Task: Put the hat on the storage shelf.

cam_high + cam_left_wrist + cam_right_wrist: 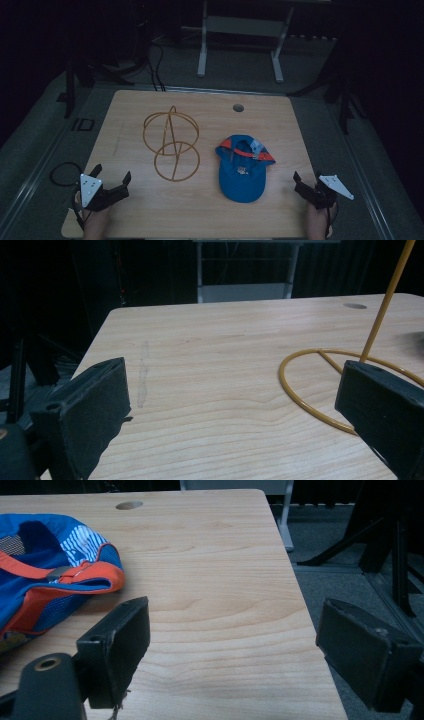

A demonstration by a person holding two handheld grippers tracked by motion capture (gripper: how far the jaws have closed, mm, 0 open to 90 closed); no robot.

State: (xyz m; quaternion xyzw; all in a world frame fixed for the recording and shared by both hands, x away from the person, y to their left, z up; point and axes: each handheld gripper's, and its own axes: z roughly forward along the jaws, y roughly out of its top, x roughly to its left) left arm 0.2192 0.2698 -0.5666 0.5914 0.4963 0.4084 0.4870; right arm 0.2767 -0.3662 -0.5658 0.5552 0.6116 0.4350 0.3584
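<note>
A blue cap with orange trim lies upside down on the right half of the wooden table, its brim toward the front edge. A yellow wire stand of rings on a thin rod rests at the middle left. My left gripper hovers open at the front left corner, with nothing between its jaws; in the left gripper view the stand's base ring lies ahead to the right. My right gripper stays open and empty at the front right corner, and the cap shows to its left.
A round cable hole sits near the table's far edge. Beyond the table stand a white frame and dark tripod legs. A black cable loop lies on the floor at the left.
</note>
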